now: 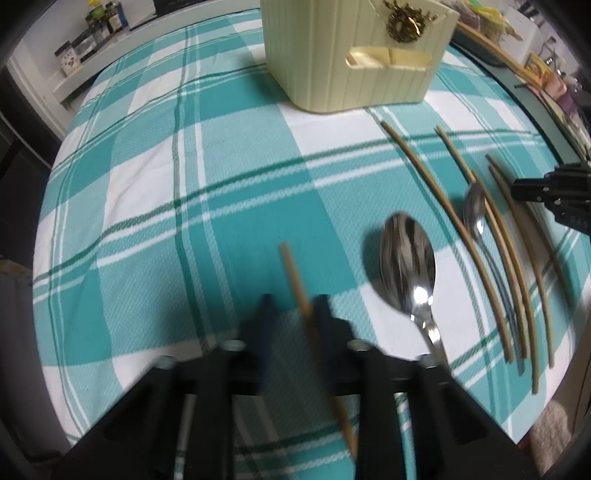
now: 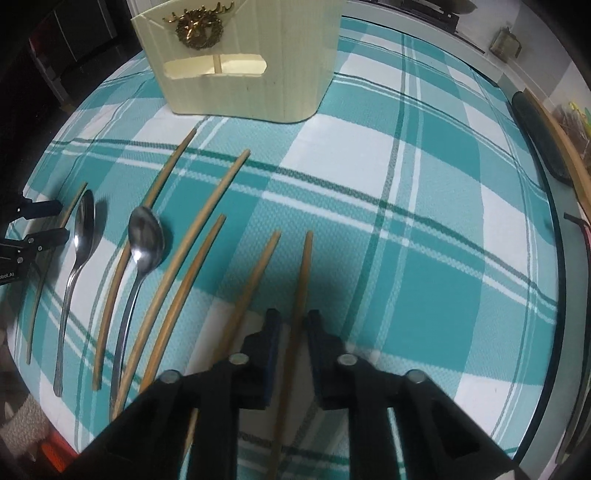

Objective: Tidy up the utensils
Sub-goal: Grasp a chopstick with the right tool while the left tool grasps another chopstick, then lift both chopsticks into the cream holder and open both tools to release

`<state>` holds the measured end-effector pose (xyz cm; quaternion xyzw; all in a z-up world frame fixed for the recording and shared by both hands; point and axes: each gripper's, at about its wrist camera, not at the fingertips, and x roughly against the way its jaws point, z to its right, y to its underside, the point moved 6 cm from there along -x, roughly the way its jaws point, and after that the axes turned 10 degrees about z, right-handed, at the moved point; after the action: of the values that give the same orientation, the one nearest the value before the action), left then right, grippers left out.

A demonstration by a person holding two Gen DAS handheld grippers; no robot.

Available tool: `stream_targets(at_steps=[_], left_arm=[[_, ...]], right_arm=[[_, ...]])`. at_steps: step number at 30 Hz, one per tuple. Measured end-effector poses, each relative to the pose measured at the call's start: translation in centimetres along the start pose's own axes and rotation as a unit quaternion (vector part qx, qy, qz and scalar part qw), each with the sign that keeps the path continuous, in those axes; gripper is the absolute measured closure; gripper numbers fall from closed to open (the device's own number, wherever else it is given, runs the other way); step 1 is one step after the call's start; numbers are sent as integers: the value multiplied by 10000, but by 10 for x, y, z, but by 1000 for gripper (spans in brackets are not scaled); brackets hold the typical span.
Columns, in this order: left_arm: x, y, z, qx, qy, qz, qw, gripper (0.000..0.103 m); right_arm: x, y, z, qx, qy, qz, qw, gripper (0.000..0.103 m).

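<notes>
In the left wrist view my left gripper [image 1: 293,306] is shut on a bamboo chopstick [image 1: 291,266] that slants between its fingers. In the right wrist view my right gripper [image 2: 293,321] is shut on another chopstick [image 2: 306,258]; a second chopstick [image 2: 260,273] lies just left of it. Between the two grippers, two steel spoons [image 2: 83,229] [image 2: 146,236] and several loose chopsticks [image 2: 207,214] lie side by side on the plaid cloth. A cream utensil holder [image 2: 240,74] with a gold wreath ornament stands upright at the far side, with a stick showing through its window.
The teal and white plaid cloth [image 1: 166,184] covers the table. The table's right edge [image 2: 554,258] curves past a dark oblong tray [image 2: 535,133]. Jars stand on a shelf [image 1: 99,22] at the far left. Bare cloth stretches right of my right gripper.
</notes>
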<state>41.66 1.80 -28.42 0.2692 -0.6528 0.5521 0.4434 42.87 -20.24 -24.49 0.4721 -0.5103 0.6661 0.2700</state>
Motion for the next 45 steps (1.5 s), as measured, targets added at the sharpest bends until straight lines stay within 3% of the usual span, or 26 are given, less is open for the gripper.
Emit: stream_targets(at_steps=[4,10,18,26,30,38,42,45], left_arm=[[1,-7,-8,277,-49,152,9995,99],[62,-18,-17,523,101,1072,9928,99],[175,-32,-22,662,443,2399,9675,99],[230,-37,-20,765,565,3105,9458,99],[240,-41,-18,758,566,3197,9428,99],[246,-46,-19,627,518,3188,9443,99],[266,-64,-25,736,616,3441,9340,99],[290,-87,-31,857,628,3820,9180,99]], right_arm=[[0,-12,2,-172,26,306,9994,97],[61,-21,5,-430,-130,1325,9902,97],[163,-25,4,-375,-296,2501,9670,97],[226,-24,-1,-520,-347,3300,9419,97],[242,-29,-5,-475,-284,3506,9349,97],[248,-44,-1,-383,-185,3501,9358,97],[252,-58,8,-463,-160,3564,9330,97],[263,-74,13,-493,-110,3738,9261,97]])
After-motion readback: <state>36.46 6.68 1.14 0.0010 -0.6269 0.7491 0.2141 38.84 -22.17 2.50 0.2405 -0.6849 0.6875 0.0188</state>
